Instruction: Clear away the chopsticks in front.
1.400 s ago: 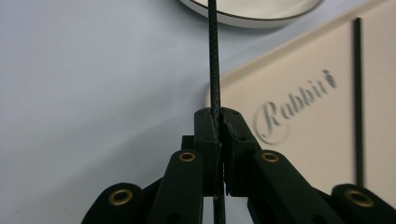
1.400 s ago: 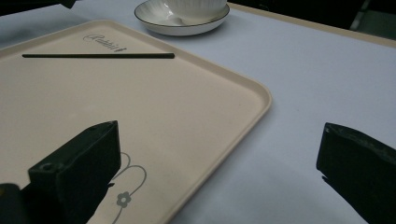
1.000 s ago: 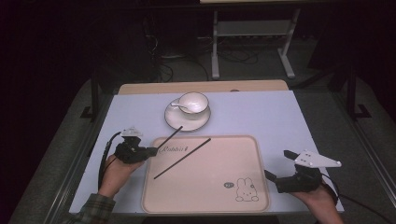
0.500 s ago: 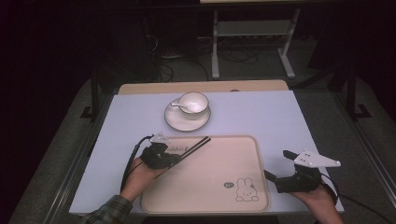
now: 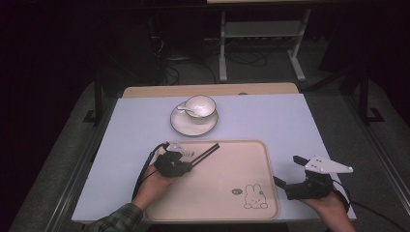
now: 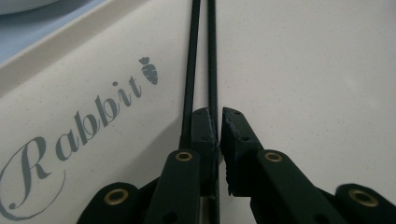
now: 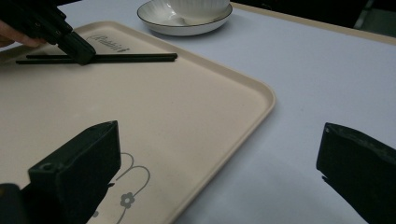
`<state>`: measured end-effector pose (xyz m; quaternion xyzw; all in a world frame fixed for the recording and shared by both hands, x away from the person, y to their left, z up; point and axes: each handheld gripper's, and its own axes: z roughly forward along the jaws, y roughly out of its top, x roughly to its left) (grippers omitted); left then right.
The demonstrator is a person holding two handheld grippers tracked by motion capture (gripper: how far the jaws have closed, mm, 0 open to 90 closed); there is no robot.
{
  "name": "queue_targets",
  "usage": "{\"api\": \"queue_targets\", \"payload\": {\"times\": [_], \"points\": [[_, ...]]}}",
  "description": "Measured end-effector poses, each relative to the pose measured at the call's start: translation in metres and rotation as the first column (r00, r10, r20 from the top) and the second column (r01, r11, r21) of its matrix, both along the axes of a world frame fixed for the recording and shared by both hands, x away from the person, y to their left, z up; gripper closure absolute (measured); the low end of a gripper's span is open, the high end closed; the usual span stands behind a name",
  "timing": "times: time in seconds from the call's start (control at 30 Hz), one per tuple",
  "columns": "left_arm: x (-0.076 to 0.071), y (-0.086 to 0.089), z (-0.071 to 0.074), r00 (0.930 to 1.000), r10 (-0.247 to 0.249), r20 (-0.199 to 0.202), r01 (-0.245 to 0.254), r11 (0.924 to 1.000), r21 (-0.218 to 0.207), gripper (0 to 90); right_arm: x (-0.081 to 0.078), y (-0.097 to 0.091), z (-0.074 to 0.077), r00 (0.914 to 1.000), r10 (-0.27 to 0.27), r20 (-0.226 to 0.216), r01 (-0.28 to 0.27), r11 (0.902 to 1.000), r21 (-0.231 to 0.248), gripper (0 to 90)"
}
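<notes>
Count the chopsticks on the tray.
2. Both chopsticks lie side by side on the tray, near its "Rabbit" lettering; one runs between the left gripper jaws, the other just outside.

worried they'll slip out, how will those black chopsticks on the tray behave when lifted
Chopsticks look thin, straight, smooth: probably stiff and light, but slippery. Lying side by side in the left claw, one may slide or scissor out. The flat tray won't stop rolling.

Tray [image 5: 227, 193] on table [image 5: 270, 121] near front edge, centre. Chopsticks [image 5: 205, 152] in tray's back-left corner. Saucer [image 5: 193, 126] w/ cup [image 5: 200, 106] just behind tray's back edge; spoon [image 5: 186, 109] in cup.
</notes>
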<state>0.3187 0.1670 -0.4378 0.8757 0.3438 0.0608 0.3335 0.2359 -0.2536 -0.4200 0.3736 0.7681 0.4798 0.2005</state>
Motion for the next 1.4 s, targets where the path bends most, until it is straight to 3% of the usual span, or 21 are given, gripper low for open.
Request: {"api": "queue_targets", "payload": {"times": [0.27, 0.53, 0.8, 0.87, 1.03, 1.4], "points": [[0.004, -0.003, 0.01, 0.9995, -0.012, 0.028, 0.013, 0.9998, -0.012, 82.7, 0.0, 0.0, 0.0, 1.0, 0.001, 0.001, -0.001, 1.0, 0.002, 0.0], [0.034, -0.039, 0.019, 0.9941, -0.101, 0.038, 0.104, 0.9927, -0.061, 89.4, -0.001, 0.0, 0.0, 1.0, 0.001, 0.001, -0.001, 1.0, 0.0, 0.0], [0.059, -0.081, 0.004, 0.9881, -0.151, 0.025, 0.153, 0.9871, -0.049, 89.4, -0.001, -0.002, -0.001, 1.0, -0.002, 0.0, 0.002, 1.0, 0.001, 0.0], [0.063, -0.086, 0.0, 0.9892, -0.146, 0.008, 0.146, 0.9863, -0.076, 89.4, -0.001, -0.002, 0.0, 1.0, -0.003, -0.001, 0.003, 1.0, 0.003, 0.0], [0.068, -0.089, -0.005, 0.989, -0.148, 0.001, 0.147, 0.987, -0.064, 89.4, -0.002, -0.003, -0.001, 1.0, -0.005, -0.001, 0.005, 1.0, 0.0, 0.0], [0.074, -0.075, -0.004, 0.9942, -0.108, 0.008, 0.108, 0.9933, -0.041, 89.4, -0.003, -0.008, -0.002, 0.9999, -0.016, -0.004, 0.016, 0.9998, 0.009, 0.0]]}}
